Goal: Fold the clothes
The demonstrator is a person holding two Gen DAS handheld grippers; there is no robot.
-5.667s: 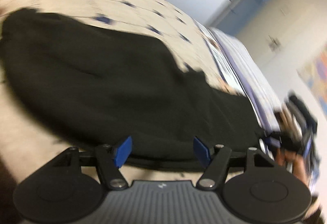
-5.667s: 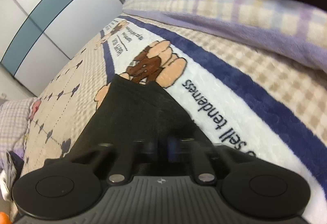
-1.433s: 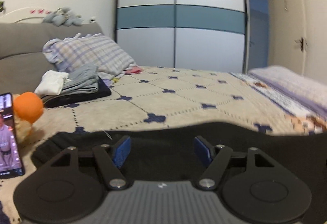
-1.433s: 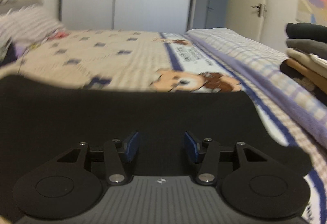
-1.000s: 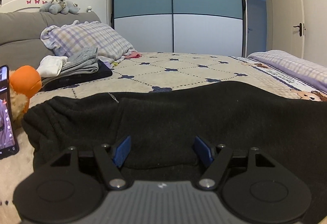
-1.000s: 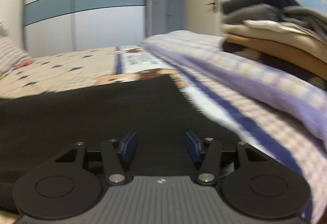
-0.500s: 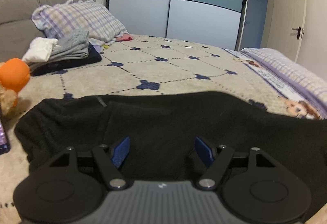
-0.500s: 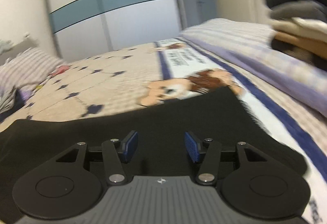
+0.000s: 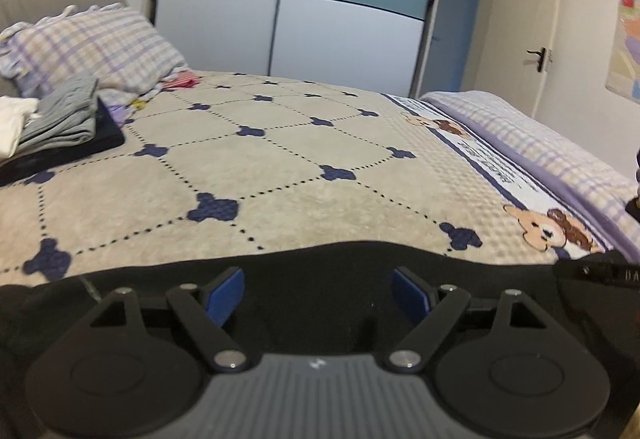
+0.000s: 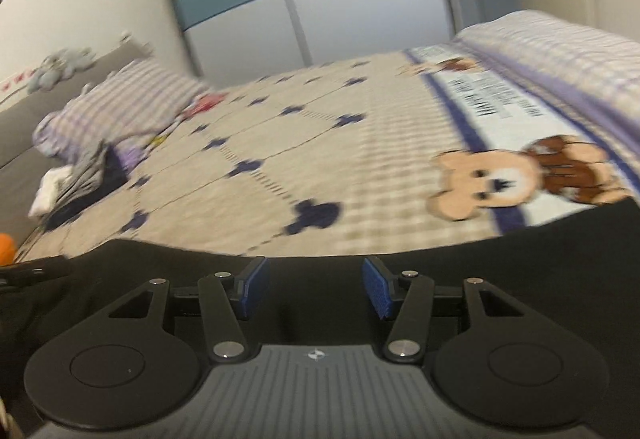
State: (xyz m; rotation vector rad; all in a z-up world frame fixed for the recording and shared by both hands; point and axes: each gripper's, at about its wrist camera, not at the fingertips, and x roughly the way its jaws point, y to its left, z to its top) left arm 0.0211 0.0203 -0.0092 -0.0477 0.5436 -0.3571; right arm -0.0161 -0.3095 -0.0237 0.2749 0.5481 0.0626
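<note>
Hovering my 2 grippers over black garment (image 9: 320, 303): left gripper (image 9: 319, 293) jaws just widening, right gripper (image 10: 316, 289) parted, nothing clamped, lining up next fold.

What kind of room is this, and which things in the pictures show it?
Most likely a bedroom in a home. A wide bed with a patterned blanket fills the view, a checked pillow lies by its headboard, and a sliding-door wardrobe stands behind it.
</note>
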